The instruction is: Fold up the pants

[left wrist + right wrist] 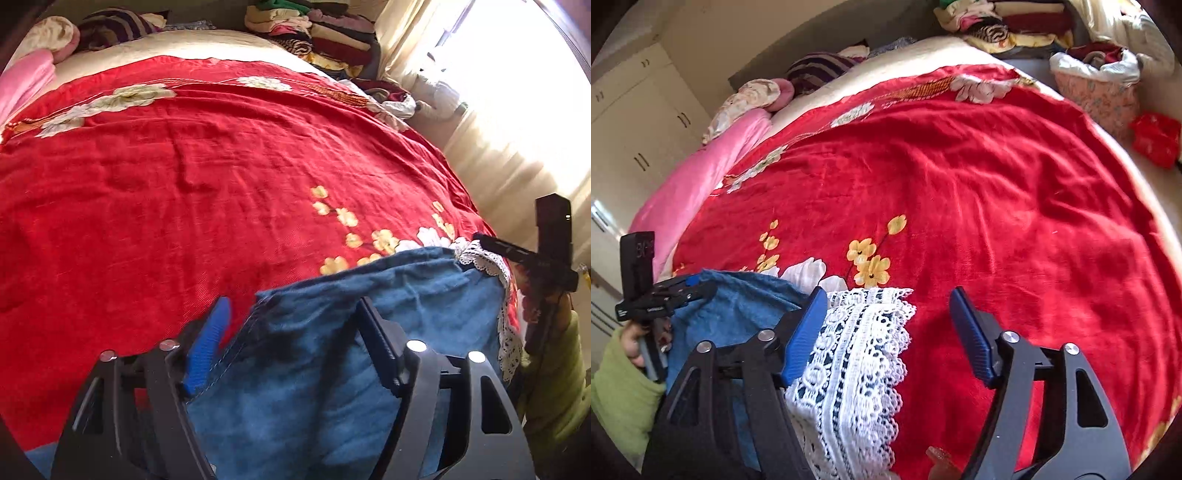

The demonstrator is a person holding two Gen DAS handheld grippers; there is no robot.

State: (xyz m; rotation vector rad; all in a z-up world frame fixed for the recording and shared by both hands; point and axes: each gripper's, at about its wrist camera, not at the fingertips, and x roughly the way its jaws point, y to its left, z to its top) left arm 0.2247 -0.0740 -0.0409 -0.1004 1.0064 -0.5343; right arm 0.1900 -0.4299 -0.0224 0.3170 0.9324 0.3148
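Observation:
Blue denim pants with a white lace hem lie at the near edge of the bed on a red flowered blanket. My left gripper is open, its jaws straddling the pants' top fold, fabric between them. My right gripper is open over the lace hem, left finger touching the lace, right finger above the red blanket. The blue denim shows at left in the right wrist view. Each gripper appears in the other's view, the right one and the left one.
Stacked folded clothes sit at the bed's far corner. Pink bedding and pillows lie along the left side. A floral basket stands right of the bed. Curtains hang at the right. White cupboards are at the left.

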